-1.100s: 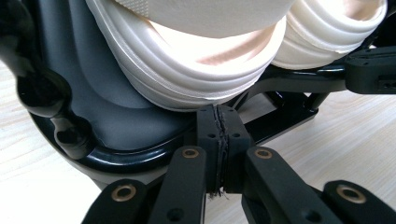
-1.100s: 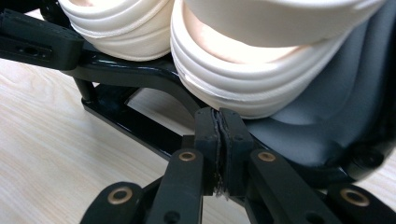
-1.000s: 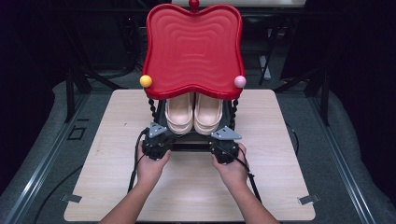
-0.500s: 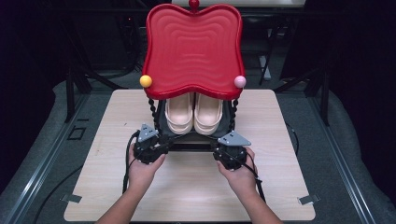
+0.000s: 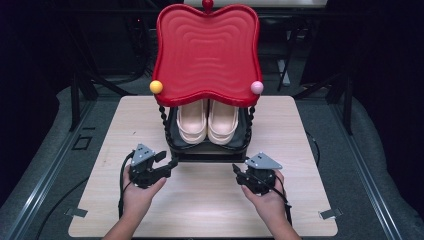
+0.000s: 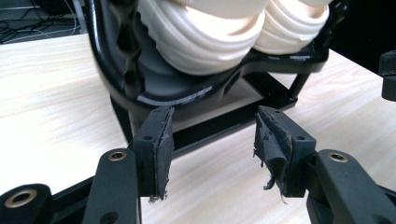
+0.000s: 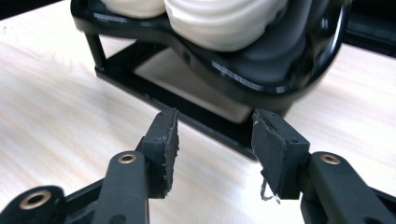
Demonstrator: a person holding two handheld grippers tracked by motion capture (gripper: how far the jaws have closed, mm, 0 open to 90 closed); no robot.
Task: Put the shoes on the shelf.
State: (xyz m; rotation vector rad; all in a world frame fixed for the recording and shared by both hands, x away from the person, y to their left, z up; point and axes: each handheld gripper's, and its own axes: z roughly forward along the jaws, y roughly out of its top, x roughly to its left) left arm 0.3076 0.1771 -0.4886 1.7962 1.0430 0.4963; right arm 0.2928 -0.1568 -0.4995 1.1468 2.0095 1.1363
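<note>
High view has your left gripper (image 5: 167, 165) and right gripper (image 5: 239, 173) with fingers apart, empty, near the rack (image 5: 207, 152); judging by this, next grip its base.

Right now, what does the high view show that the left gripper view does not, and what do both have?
High view alone: the red wavy top tray with its yellow ball and pink ball, both hands, and the left gripper and right gripper from above, apart at the rack's front corners.

Left gripper view alone: the worn, fraying pads on its open jaws.

Both: the cream shoes on the black rack shelf, standing on the wooden table.
</note>
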